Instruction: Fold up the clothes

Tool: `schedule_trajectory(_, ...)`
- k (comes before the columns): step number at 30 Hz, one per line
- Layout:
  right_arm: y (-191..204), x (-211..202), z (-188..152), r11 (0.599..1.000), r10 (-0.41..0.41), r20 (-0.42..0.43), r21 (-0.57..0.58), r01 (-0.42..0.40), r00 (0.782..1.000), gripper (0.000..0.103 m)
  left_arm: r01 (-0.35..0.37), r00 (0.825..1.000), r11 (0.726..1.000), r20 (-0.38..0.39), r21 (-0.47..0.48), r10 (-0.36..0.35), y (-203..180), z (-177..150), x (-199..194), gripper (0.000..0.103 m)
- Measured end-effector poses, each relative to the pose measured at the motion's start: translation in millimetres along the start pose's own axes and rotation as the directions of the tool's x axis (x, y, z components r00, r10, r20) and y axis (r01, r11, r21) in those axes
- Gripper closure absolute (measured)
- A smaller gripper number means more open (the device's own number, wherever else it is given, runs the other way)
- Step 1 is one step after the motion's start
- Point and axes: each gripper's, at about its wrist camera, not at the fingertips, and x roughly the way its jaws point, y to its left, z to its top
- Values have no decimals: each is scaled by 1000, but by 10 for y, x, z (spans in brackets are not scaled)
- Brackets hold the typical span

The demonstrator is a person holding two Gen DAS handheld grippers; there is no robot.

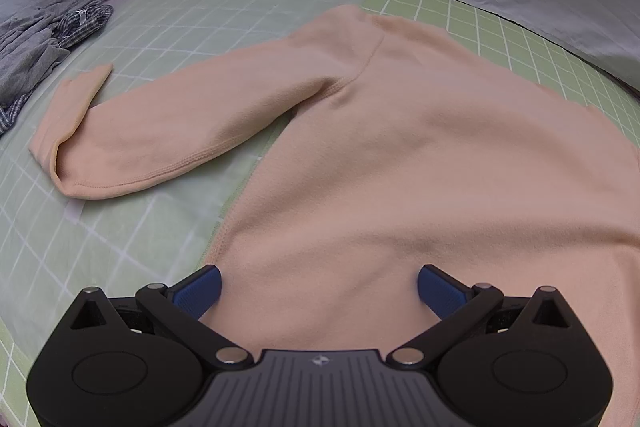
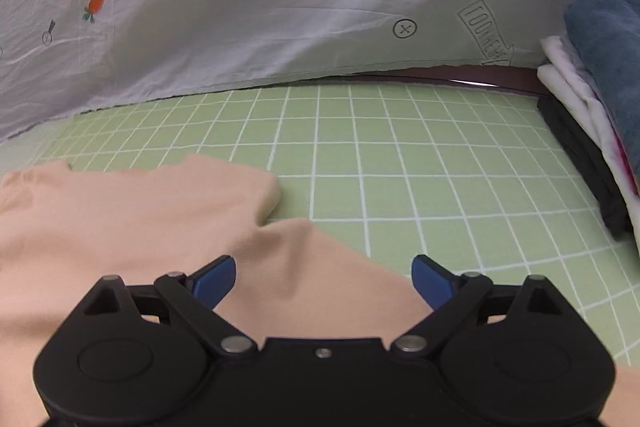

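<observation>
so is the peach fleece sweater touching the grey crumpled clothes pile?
Apart. Left wrist view shows green grid mat between the sweater sleeve and the pile.

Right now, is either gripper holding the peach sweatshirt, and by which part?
Nothing is held. The left gripper and the right gripper both stand open above the peach sweatshirt, pads clear of the fabric.

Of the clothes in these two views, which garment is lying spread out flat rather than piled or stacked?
The peach sweatshirt, laid flat on the green grid mat with one sleeve stretched out. The grey and checked clothes lie crumpled in a heap; the folded stack sits at the mat's edge.
</observation>
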Motion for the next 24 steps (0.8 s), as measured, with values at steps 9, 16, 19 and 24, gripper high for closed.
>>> schedule_trajectory(9, -260, 378, 191, 993, -53, 6, 101, 52, 999, 0, 1, 1000, 1000, 5, 3, -1, -12, 56, 34, 0)
schedule_trajectory(16, -260, 208, 157, 987, -99, -24, 122, 101, 995, 0, 1, 1000, 1000, 22, 1, -1, -18, 67, 49, 0)
schedule_trajectory(19, -178, -103, -11, 977, -83, -29, 194, 87, 996, 0, 1, 999, 1000, 33, 1, -1, -16, 56, 46, 0)
schedule_trajectory(24, 183, -643, -287, 993, -36, -20, 109, 38, 999, 0, 22, 1000, 1000, 15, 13, -22, 41, 44, 9, 0)
